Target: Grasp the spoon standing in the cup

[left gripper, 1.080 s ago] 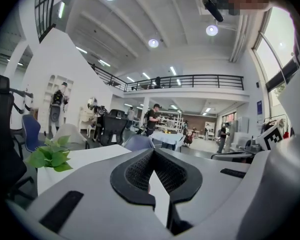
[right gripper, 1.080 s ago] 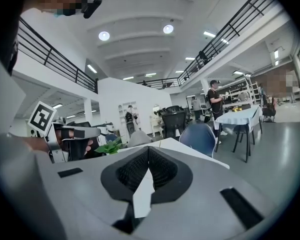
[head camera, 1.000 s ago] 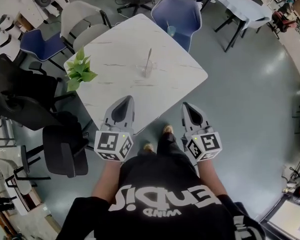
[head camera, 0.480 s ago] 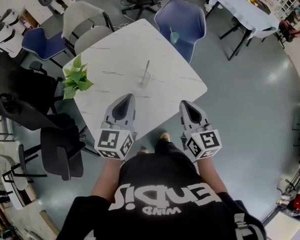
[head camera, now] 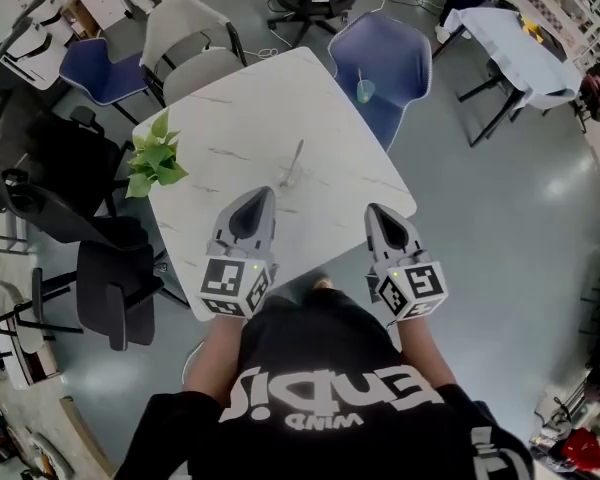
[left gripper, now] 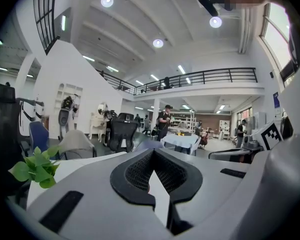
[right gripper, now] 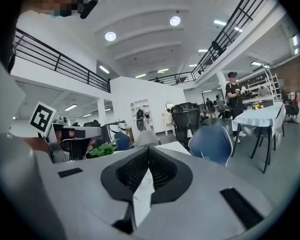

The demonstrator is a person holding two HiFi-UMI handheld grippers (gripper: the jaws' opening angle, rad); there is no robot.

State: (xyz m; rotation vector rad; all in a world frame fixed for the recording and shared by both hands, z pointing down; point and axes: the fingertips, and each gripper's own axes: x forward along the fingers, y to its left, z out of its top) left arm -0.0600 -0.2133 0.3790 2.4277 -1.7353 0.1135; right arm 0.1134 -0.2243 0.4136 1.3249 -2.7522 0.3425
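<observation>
A clear cup (head camera: 288,178) stands near the middle of the white marble table (head camera: 240,118), with a metal spoon (head camera: 295,157) upright in it, leaning away from me. My left gripper (head camera: 259,195) hovers over the table's near part, just short of the cup and a little to its left, jaws shut on nothing. My right gripper (head camera: 374,211) hangs at the table's near right edge, also shut and empty. In the left gripper view the left gripper's tips (left gripper: 152,151) meet; in the right gripper view the right gripper's tips (right gripper: 148,149) meet. The cup is hidden in both gripper views.
A small green plant (head camera: 154,159) sits at the table's left edge. A blue chair (head camera: 385,48) with a teal cup (head camera: 365,90) on its seat stands at the far side, grey chairs (head camera: 195,38) behind, black chairs (head camera: 70,218) to the left. Grey floor lies to the right.
The table and cup have drifted lower in the head view, so the cup now lies nearer both grippers. The grippers keep their pose and stay shut.
</observation>
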